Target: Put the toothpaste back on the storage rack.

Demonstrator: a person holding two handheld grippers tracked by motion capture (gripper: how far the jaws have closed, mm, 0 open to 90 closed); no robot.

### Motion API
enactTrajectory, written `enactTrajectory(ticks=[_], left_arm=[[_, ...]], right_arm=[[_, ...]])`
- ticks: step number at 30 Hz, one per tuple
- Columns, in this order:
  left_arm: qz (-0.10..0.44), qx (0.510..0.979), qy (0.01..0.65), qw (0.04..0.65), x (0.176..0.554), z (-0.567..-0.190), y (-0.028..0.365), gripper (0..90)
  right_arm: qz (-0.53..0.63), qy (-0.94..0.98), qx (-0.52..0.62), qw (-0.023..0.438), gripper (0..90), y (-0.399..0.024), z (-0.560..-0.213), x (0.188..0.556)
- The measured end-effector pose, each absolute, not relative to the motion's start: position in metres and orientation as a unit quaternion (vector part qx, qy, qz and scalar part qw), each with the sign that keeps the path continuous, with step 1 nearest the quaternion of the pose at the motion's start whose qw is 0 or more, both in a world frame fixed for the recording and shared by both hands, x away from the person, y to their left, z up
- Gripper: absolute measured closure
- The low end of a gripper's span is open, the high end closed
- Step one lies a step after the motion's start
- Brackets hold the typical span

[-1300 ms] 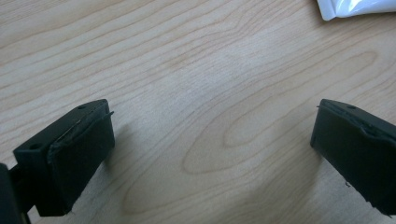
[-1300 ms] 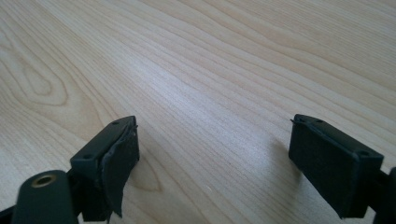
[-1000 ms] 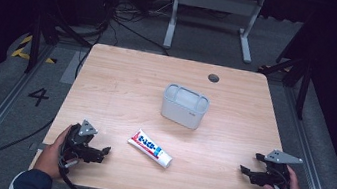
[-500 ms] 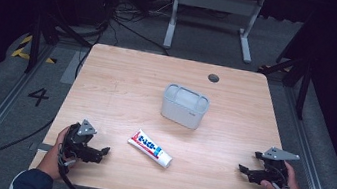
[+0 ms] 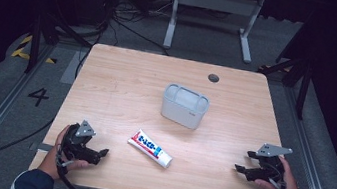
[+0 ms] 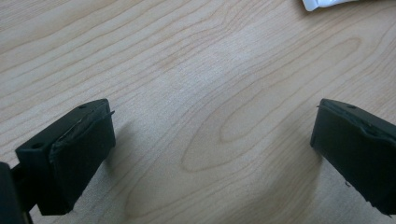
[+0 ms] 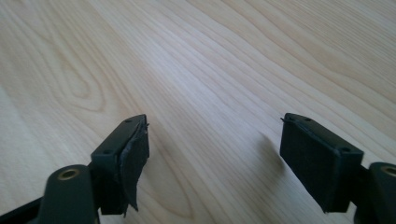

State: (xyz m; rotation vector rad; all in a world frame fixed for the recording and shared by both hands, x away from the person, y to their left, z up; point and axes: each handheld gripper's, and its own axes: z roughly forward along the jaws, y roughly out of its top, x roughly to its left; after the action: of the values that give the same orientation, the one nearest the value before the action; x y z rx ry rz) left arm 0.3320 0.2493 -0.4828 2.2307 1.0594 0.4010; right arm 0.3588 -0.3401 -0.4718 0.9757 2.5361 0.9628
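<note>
Toothpaste tube (image 5: 150,148) lies between both gaping hand-held grippers, right (image 5: 241,169) just closing, grey bin (image 5: 185,106) beyond.

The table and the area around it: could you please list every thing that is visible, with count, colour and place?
Toothpaste tube: one, white with blue and red print, lying flat, front middle of table.
Container: one, light grey, open top, table centre.
Table: one, light wood.
Cable hole: one, dark, far right of tabletop.
Metal stand: one, grey, on floor behind table.
Left claw: one, black, front left, open, holding nothing.
Right claw: one, black, front right, open, its jaws just closing somewhat, holding nothing.
</note>
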Motion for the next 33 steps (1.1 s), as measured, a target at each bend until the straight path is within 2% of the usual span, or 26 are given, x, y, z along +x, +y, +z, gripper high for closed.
enactTrajectory(ticks=[15, 33], left_arm=[[0.149, 0.845, 0.403, 0.317, 0.329, -0.483, 0.251, 0.5], [0.148, 0.846, 0.402, 0.317, 0.329, -0.483, 0.251, 0.5]], right_arm=[[0.341, 0.899, 0.251, 0.11, 29.5, -0.277, -0.441, 0.367], [0.331, 0.918, 0.193, 0.102, 31.0, -0.232, -0.436, 0.364]])
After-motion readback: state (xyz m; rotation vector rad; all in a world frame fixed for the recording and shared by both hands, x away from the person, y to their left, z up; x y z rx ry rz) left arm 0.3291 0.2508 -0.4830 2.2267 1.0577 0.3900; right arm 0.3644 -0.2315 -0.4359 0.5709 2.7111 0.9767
